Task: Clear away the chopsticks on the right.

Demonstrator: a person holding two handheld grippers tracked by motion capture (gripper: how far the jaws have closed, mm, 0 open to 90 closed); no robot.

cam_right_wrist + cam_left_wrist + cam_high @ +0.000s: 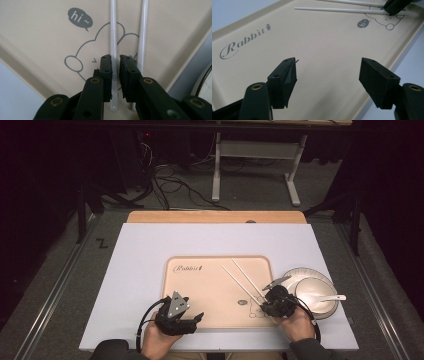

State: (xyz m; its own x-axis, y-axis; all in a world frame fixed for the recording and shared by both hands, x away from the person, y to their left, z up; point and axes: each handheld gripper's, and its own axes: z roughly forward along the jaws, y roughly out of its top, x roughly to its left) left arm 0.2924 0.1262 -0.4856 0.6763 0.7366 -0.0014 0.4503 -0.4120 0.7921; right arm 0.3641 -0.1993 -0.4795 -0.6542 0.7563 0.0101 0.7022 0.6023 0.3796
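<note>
Room: dark workspace, cables and a metal stand leg on the floor beyond a white counter [150,265].
Surface: a beige tray [200,290] printed "Rabbit" lies on the counter, with a bear drawing and a "hi~" bubble at its near right corner.
Chopsticks [243,280]: two slim, glossy white sticks, lying almost parallel and slightly apart on the tray, running from the bear drawing toward the tray's far middle.
Bowl and spoon: a white bowl [315,295] on a plate just right of the tray, a white spoon [334,297] resting across it.
Right tool [115,72]: jaws nearly closed, straddling the near end of the left chopstick [113,30]; a thin gap shows, so the pads do not press it: released.
Left tool [328,75]: jaws wide apart, empty, hovering over bare tray near its front edge.
Step in hand: probably working the chopsticks at their near ends.
Doing it well: keep the jaws square across the stick, low to the tray, and centred; the smooth round stick will likely roll or slip out if pinched off-centre.
</note>
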